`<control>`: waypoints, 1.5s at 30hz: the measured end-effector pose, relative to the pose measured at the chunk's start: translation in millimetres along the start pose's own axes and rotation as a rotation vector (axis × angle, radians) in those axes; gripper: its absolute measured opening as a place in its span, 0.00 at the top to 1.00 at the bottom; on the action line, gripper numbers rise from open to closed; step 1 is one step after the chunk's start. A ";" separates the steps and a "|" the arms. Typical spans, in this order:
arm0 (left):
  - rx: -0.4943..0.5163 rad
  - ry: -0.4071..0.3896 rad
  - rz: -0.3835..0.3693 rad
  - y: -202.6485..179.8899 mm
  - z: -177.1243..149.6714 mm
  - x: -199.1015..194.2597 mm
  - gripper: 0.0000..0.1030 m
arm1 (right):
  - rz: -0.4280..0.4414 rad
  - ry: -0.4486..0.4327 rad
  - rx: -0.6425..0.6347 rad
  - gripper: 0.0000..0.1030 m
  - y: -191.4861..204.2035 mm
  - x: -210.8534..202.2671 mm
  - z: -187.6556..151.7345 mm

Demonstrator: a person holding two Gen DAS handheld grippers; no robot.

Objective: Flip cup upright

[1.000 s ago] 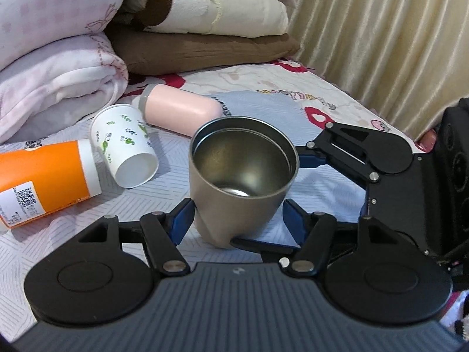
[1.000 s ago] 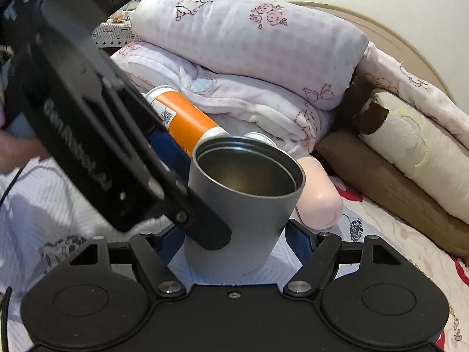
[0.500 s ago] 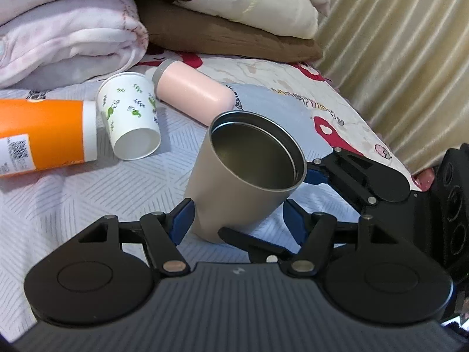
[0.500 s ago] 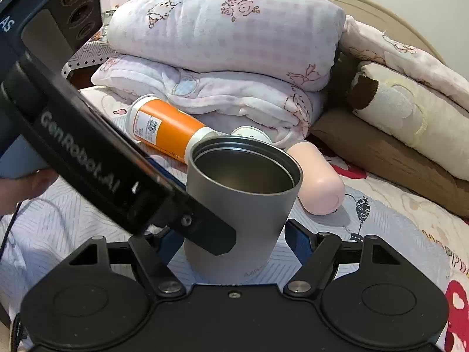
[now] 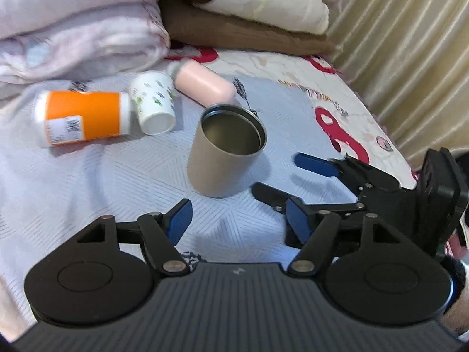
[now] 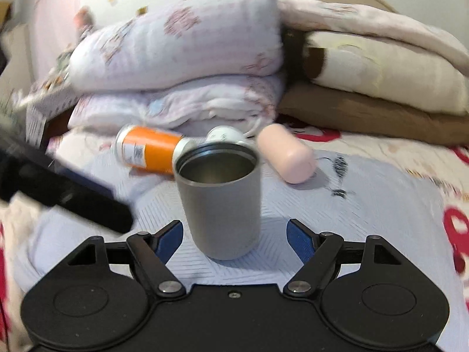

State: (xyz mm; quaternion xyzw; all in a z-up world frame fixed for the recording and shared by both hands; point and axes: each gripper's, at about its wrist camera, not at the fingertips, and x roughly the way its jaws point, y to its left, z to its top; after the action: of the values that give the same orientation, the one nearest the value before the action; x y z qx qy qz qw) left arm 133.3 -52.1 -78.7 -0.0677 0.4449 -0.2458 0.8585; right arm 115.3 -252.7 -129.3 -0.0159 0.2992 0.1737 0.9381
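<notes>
**Metal cup stands mouth-up and free; little appears left to do**

Left gripper (image 5: 239, 214): its jaws are spread wide with nothing between them. The blue pads sit short of the cup, and bare bedsheet (image 5: 88, 182) shows in the gap.

Ahead of this gripper, slightly left of its centre line, the grey metal cup (image 5: 222, 161) stands on its base with its mouth up. In the left wrist view it seems to lean a little to the right, though the fisheye lens may account for that. Further ahead and to the left lie an orange canister (image 5: 83, 118), a white paper cup (image 5: 154, 105) and a pink bottle (image 5: 203, 89), all on their sides.

Right gripper (image 6: 234, 237): also wide open and holding nothing. The cup (image 6: 219, 202) stands just ahead, between the lines of its two fingers but clear of both pads. The left gripper's dark finger crosses this view at the left, near the cup but apart from it.

Judging by this, the flip itself is done: the cup rests on its own, unsupported. What remains is only to confirm it stays steady on the soft bedding and to draw both tools away.
</notes>
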 end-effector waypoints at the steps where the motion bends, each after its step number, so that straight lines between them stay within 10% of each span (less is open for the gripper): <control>1: 0.000 -0.007 0.013 -3.8 -0.9 -8.6 0.24 | -0.006 -0.001 0.017 0.19 -1.3 -7.2 2.3; 10: -0.028 -0.007 0.262 -17.2 -12.2 -69.4 0.03 | -0.103 -0.032 0.066 0.19 4.4 -85.5 37.6; 23: -0.045 -0.035 0.439 -36.7 -31.4 -133.5 0.01 | -0.120 -0.018 0.028 0.18 36.7 -163.3 64.8; 45: -0.086 -0.019 0.565 -45.2 -54.3 -154.6 0.01 | -0.220 0.138 0.198 0.06 69.6 -199.9 60.9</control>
State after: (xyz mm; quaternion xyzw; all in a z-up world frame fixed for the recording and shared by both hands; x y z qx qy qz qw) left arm -1.1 -11.3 17.1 0.0204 0.4481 0.0226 0.8934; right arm -26.2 -242.4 39.2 0.0323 0.3751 0.0380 0.9256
